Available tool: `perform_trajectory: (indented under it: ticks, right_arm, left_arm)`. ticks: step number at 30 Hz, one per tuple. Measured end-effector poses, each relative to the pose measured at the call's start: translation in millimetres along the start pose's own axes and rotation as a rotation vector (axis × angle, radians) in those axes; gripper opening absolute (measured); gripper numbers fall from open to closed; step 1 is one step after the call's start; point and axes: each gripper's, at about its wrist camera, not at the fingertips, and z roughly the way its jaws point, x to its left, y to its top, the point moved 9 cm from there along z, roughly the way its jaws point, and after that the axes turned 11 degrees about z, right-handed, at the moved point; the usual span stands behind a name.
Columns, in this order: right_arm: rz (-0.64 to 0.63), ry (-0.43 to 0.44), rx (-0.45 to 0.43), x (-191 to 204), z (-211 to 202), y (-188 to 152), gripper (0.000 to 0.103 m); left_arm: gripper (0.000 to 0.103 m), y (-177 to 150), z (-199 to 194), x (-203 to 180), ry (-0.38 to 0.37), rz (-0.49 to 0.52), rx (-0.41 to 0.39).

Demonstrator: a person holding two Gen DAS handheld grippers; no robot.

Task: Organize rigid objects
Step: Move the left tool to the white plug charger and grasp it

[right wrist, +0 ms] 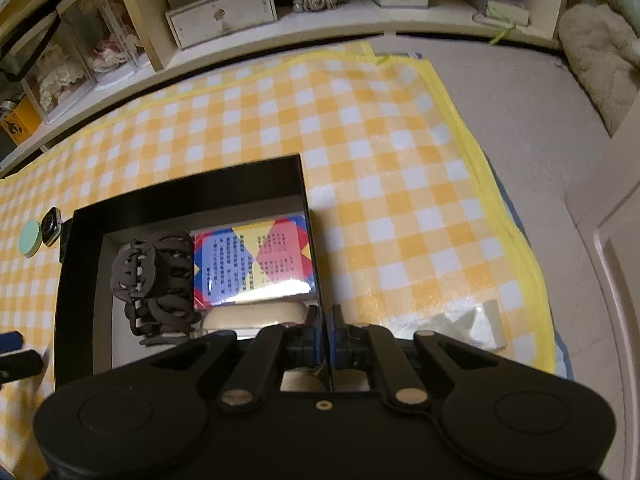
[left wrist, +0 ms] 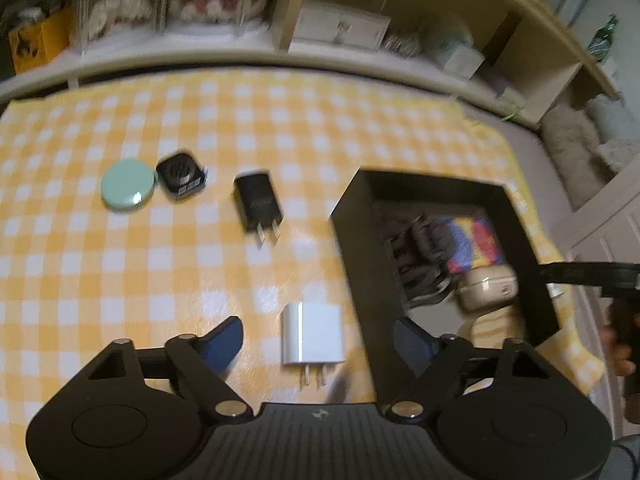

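Left tongs (left wrist: pixel 316 340) spread over white plastic charger (left wrist: pixel 313 335); right tongs (right wrist: pixel 326 330) clamping black box (right wrist: pixel 64 280) wall at 5 o'clock. Next: clench, lift, drop inside.

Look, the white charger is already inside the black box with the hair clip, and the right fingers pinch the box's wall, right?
Not quite. The white charger lies outside on the checkered cloth, beside the black box, as the left wrist view shows. The hair clip is inside, and the right gripper does pinch the wall.
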Motion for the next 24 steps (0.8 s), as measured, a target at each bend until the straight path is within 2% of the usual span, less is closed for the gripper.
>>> perform_trajectory:
  ticks: [6,12,19,20,24]
  right_arm:
    - [-0.025,-0.023,0.000,2.0,1.8,-1.9,0.005]
    - [-0.027,-0.024,0.001,3.0,1.8,-2.5,0.005]
    - [-0.031,-0.025,0.005,3.2,2.5,-3.6,0.005]
    - [-0.031,-0.025,0.005,3.1,2.2,-3.4,0.005]
    - [-0.033,-0.025,0.007,2.5,3.4,-3.9,0.005]
  left_arm:
    - [0.064,-8.3,23.2,9.5,0.016,-0.053,0.052]
    - [0.061,-12.2,38.0,10.6,-0.025,-0.091,0.062]
    - [0.061,-9.0,44.8,2.9,-0.019,-0.037,0.046]
    - [0.055,-9.7,45.0,2.3,-0.006,-0.013,0.050]
    - [0.048,-12.2,41.8,8.4,0.000,0.003,0.062]
